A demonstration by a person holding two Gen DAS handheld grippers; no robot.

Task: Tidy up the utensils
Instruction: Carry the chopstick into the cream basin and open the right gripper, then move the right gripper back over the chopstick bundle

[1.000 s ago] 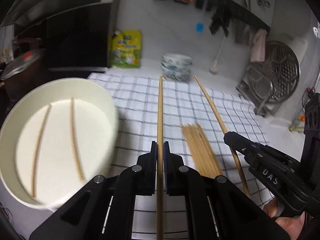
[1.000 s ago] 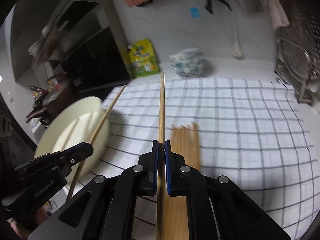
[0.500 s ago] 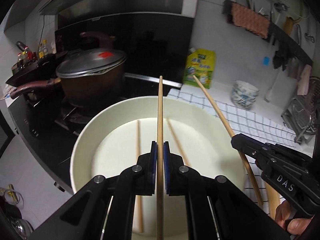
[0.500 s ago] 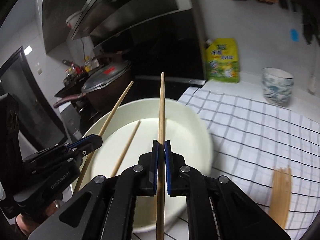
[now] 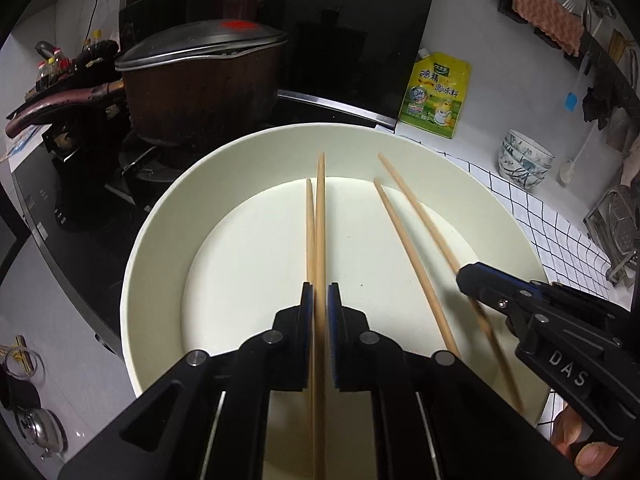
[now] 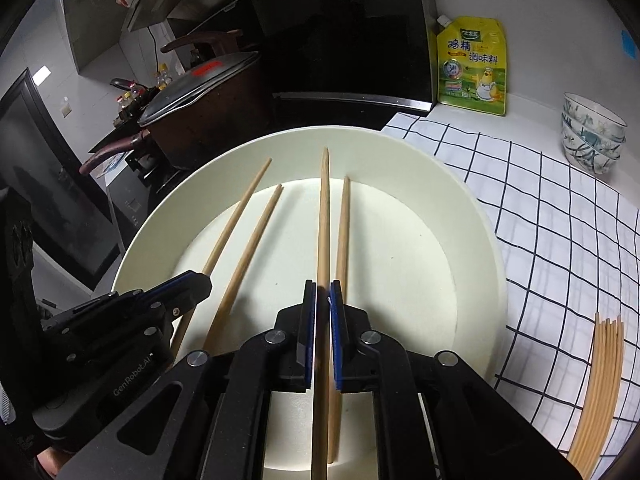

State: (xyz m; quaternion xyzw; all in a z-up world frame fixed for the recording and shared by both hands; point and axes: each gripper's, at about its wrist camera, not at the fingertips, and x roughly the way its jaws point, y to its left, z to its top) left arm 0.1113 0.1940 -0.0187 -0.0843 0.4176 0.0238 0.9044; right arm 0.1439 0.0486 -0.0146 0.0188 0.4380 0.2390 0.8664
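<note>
Both tongs [image 5: 318, 300] [image 6: 322, 298] angled down over bowl [image 5: 160, 248], just opening, chopstick [image 5: 320, 220] between each.

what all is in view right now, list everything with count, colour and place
round cream basin: one, cream, beside the stove
wooden chopsticks in the basin: two lying, tan; two more between the jaws
bundle of wooden chopsticks: one, tan, on the cloth
checked cloth: one, white with dark lines, on the counter
lidded brown pot: one, on the stove
yellow seasoning pouch: one, against the wall
patterned bowls: a stack, white and blue, behind the cloth
left gripper: black, jaws just opening around a chopstick
right gripper: black, likewise
</note>
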